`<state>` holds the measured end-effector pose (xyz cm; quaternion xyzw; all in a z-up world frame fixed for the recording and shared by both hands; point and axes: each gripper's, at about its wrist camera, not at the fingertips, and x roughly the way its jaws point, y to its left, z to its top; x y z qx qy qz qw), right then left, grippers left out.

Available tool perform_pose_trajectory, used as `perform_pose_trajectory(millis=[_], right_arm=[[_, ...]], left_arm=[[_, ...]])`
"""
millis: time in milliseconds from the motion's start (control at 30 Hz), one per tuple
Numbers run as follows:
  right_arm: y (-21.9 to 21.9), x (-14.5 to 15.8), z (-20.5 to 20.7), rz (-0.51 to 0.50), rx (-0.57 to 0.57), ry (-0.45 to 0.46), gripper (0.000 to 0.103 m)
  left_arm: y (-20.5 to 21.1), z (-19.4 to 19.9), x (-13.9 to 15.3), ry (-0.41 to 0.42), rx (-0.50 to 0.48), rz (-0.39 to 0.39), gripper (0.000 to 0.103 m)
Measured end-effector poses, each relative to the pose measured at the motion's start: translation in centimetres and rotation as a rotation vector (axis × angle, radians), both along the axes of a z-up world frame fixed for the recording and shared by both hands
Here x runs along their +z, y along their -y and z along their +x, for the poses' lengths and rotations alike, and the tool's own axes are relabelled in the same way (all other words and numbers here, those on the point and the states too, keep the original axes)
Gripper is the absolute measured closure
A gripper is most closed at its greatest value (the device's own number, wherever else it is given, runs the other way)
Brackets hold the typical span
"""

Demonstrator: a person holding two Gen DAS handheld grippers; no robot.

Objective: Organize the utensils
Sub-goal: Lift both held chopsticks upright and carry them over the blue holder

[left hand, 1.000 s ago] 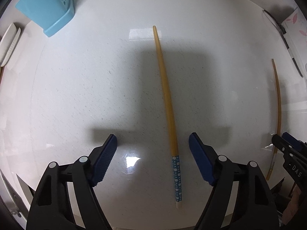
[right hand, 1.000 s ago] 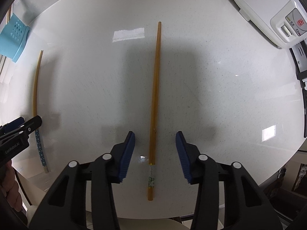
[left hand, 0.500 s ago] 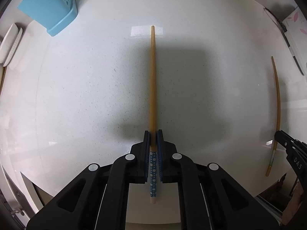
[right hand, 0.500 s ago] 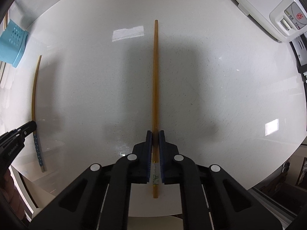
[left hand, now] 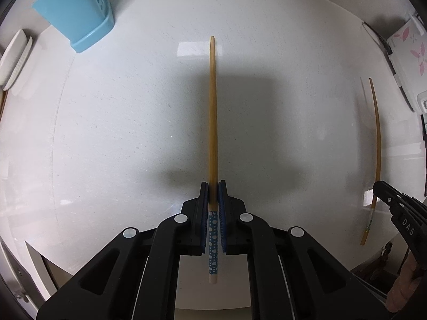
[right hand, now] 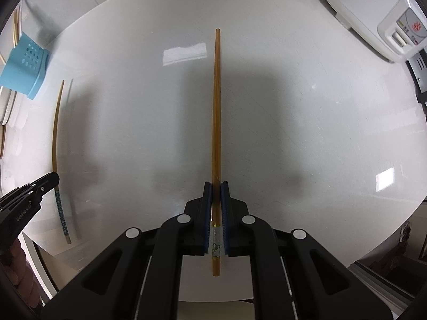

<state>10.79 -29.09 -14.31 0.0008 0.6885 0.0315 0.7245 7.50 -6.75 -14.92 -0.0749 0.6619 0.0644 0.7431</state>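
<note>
While both tongs point down at the white bench point(left hand: 106, 133), each is clenched on one chopstick; left tongs point(left hand: 213, 186) pinch the blue-dotted chopstick point(left hand: 212, 106) near its patterned end, blue pads point(left hand: 222, 213) pressed on either side; bamboo shaft runs straight ahead from the pads toward the far side of the bench; dotted end with pale tip sticks out behind the pads; whether the shaft is clear of the surface cannot be told from this view; in the right wrist view that same chopstick sits at far left, a faint shadow line just beside it.

Right tongs point(right hand: 216, 186) pinch the plain brown chopstick point(right hand: 216, 106) near its thick end, just ahead of a small pale printed band; pads point(right hand: 225, 213) tight against it; butt end pokes out behind; shaft extends straight forward over the bench; same chopstick shows at far right in the left wrist view, beside the other black tong tip marked DAS.

Blue perforated utensil holder point(left hand: 74, 13) stands at the far left corner of the bench, well apart from both chopsticks; thin sticks poke out of it in the right wrist view; white dish point(left hand: 13, 61) at left edge near the holder; white appliance point(right hand: 373, 18) with a control panel at far right; part of a hand point(left hand: 405, 293) visible at lower right edge.
</note>
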Motion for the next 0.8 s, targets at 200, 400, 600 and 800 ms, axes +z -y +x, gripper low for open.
perform_pose_trajectory(millis=[200, 400, 600, 800], right_arm=[[-1.5, 1.7, 0.2, 0.011, 0.025, 0.047, 0.097], [-3.6, 3.0, -0.1, 0.022, 0.056, 0.096, 0.097], [-6.2, 4.6, 0.7, 0.03, 0.096, 0.156, 0.097], [-10.2, 6.0, 2.2, 0.048, 0.131, 0.22, 0.097]], left_arm=[[-0.9, -1.2, 2.2, 0.036, 0.02, -0.003, 0.096], [-3.2, -2.3, 4.1, 0.08, 0.035, -0.001, 0.096], [-4.5, -1.6, 6.2, 0.164, 0.055, 0.011, 0.096], [-6.9, -0.3, 9.1, 0.256, 0.071, 0.021, 0.096]])
